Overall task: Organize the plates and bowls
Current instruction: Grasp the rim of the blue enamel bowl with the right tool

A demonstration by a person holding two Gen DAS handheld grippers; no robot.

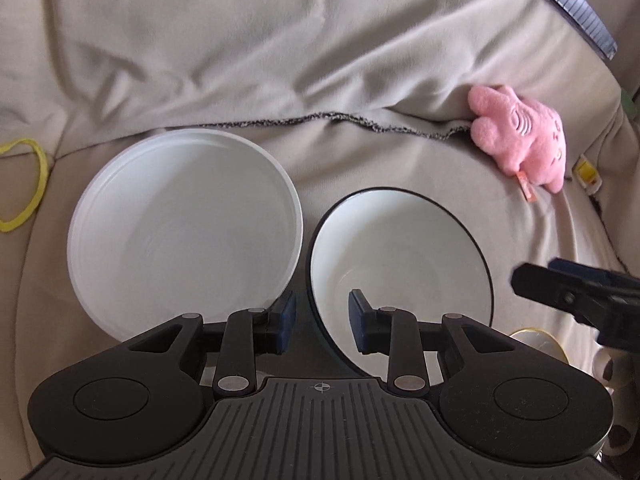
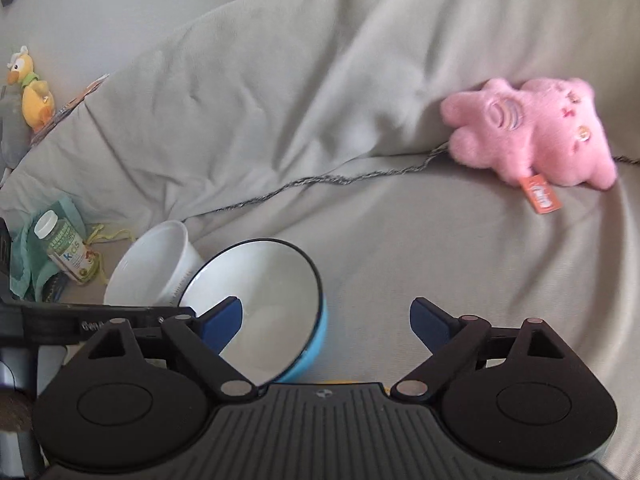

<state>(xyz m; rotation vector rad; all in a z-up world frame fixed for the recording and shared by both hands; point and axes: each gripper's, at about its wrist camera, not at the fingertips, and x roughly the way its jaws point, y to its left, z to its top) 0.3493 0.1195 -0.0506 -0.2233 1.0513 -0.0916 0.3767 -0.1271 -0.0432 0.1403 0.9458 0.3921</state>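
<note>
Your left gripper (image 1: 322,322) straddles the near rim of the blue bowl (image 1: 400,264), one blue pad (image 1: 357,322) inside the white interior and the other outside the wall. The jaws stand partly apart, and whether the pads actually press on the rim cannot be told from the left wrist view. The bowl has a dark edge and sits on the beige sofa cover (image 1: 280,60), tilted towards the right wrist camera, where its blue outer wall (image 2: 316,340) shows.

Just beside the bowl, on its left in your left wrist view, lies a white container (image 1: 186,232), round and shallow from that angle; the two rims look almost touching. From the right wrist view it reads as a deeper white tub (image 2: 160,264) behind the bowl.

Your right gripper (image 2: 326,326) is spread wide with nothing between its pads. Its left pad overlaps the bowl's rim in the picture, while the other hangs over bare fabric.

A pink plush toy (image 2: 532,136) rests against the cushion fold, well apart from the dishes. A yellow duck toy (image 2: 34,92) and a small bottle (image 2: 66,248) sit at the far left.
</note>
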